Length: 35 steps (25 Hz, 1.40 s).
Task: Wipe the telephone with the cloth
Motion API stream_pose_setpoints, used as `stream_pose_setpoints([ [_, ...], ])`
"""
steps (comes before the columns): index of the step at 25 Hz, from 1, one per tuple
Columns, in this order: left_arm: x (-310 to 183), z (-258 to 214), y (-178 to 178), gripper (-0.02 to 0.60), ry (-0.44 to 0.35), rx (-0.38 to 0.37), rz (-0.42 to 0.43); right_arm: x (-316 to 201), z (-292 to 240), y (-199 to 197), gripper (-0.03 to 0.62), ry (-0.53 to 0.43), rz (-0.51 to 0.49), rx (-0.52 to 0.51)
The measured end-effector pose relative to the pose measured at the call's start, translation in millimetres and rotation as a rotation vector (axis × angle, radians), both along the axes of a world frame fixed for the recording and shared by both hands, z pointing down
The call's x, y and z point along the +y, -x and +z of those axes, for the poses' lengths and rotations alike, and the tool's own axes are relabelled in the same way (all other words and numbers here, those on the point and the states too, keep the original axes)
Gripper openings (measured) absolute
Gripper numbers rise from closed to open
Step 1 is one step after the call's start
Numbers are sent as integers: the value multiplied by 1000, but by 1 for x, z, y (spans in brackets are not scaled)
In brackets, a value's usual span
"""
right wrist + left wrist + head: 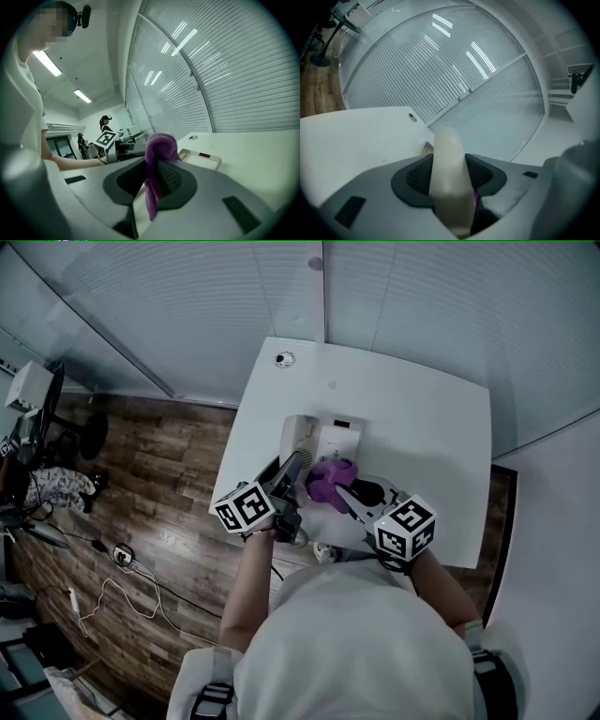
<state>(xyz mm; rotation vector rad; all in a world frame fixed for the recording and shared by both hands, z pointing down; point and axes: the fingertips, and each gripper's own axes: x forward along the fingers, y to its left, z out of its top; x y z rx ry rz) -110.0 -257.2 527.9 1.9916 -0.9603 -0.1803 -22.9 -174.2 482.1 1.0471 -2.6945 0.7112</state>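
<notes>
White desk [427,418] w/ a cream telephone [339,439] sitting left of centre, nearer the left edge than the right; a round grommet [284,359] is by the far left corner. Left claw [292,469] reaches in from the near left side & is clamped on the handset [448,159]: in the left gripper view both dark pads [417,176] press its sides, the handset standing up betw. them w/ its rounded end pointing toward the far edge. Can't tell if the handset is lifted clear of the base or lies in its cradle. Right claw [351,491] reaches in from the near right side, jaws closed on the purple cloth [157,157]: the cloth is pinched betw. them, bunched into a knob above & w/ a tail hanging below. In the head view the cloth sits over the near part of the telephone, just right of the handset & just beside the left claw's tips; a sliver of purple also shows next to the handset's lower end in the left gripper view. Both claws are close together over the telephone. Wood floor [159,484] lies beyond the desk's left edge
</notes>
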Motion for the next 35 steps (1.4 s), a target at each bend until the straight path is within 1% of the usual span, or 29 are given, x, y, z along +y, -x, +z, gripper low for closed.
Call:
stream_pose_setpoints([
  [8,-11,25,-15,219,11,-172,42,-15,0,-32,67,3,96,20],
  [11,-14,34,-17,219,5,-251,51,-20,0,-41,67,4,128,12],
  [14,-15,45,-18,219,4,-342,58,-21,-2,-45,67,-2,139,10],
  [16,-14,50,-20,219,1,-390,67,-20,-4,-45,67,-7,145,9],
  [20,-17,54,-26,219,-12,-439,67,-20,-4,-48,67,-2,152,9],
  [24,-21,57,-29,219,-29,-507,74,-21,-4,-50,67,6,152,8],
  [30,-20,61,-31,219,-54,-564,78,-20,-3,-49,67,16,152,-1],
  [34,-19,64,-29,219,-95,-656,105,-19,-4,-45,67,8,155,-7],
  [35,-19,64,-29,219,-96,-667,109,-19,-4,-44,67,7,154,-8],
])
